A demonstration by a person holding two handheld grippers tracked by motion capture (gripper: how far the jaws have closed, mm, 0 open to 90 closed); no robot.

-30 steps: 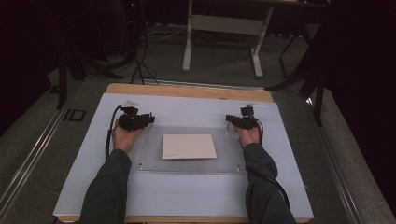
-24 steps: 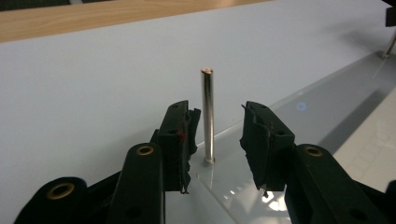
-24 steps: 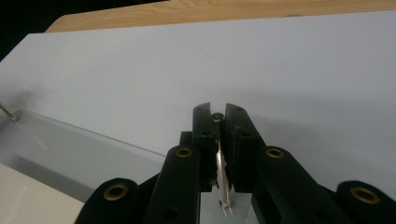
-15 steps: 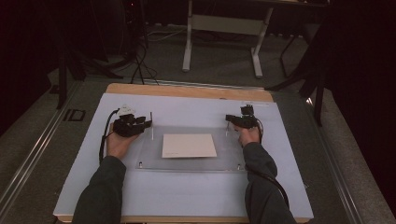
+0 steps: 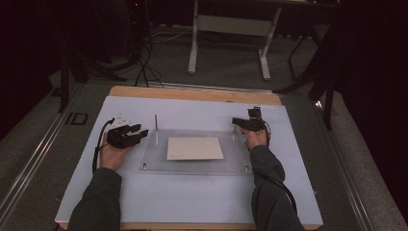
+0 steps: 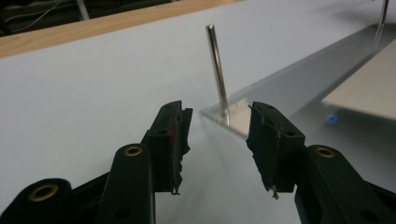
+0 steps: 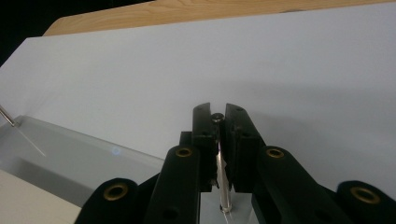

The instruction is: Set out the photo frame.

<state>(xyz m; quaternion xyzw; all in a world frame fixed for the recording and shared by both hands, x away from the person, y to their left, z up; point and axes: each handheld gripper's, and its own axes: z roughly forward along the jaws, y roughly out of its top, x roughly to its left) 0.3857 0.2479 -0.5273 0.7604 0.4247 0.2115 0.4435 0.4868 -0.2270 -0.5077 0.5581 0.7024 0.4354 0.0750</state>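
A lab: covered test table [image 5: 144, 202], floor rails [image 5: 29, 163], trailing cables [image 5: 144, 62].

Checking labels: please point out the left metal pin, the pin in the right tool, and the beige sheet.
left metal pin [image 6: 216, 70], left gripper view, mid shaft
right metal pin [image 7: 216, 117], right gripper view, top end between jaws
beige sheet [image 5: 195, 148], high view, centre

A dim room surrounds the wooden table [image 5: 192, 94] under its pale sheet [image 5: 192, 192]; grey carpet floor [image 5: 298, 62], a white desk frame [image 5: 228, 24], cables [image 5: 144, 62] behind.
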